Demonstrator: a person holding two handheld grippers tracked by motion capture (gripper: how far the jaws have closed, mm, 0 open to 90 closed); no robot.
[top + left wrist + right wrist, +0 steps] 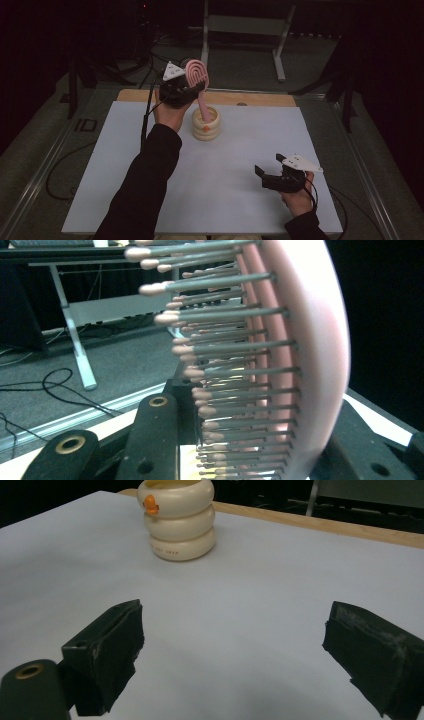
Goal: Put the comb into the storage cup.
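Standing upright with its handle down inside a cream ribbed cup (206, 125), a pink hairbrush (197, 75) is clamped by the left gripper (192, 89), whose jaws are closed tight on it just below the head. In the left gripper view the hairbrush (310, 355) fills the right half, its grey bristles with pale tips pointing toward nine o'clock, and the black jaws rise beneath it. The cup sits on the table near the far edge, around twelve o'clock from the table's centre, and carries a small orange mark on its side, seen in the right gripper view (177, 517).

Down at about four o'clock on the table, the right gripper (267, 169) rests low in the person's hand with its jaws spread wide and nothing between them; its own view shows the two black pads well apart over bare surface (235, 630).

A pale blue-grey sheet (235, 165) covers the table, leaving a strip of bare wood (260, 99) along the far edge. Metal rails frame the table. Beyond it, the room is dark, with grey carpet, black cables (60, 170) looping on the floor at nine o'clock, and a light metal stand (245, 30) at twelve o'clock.
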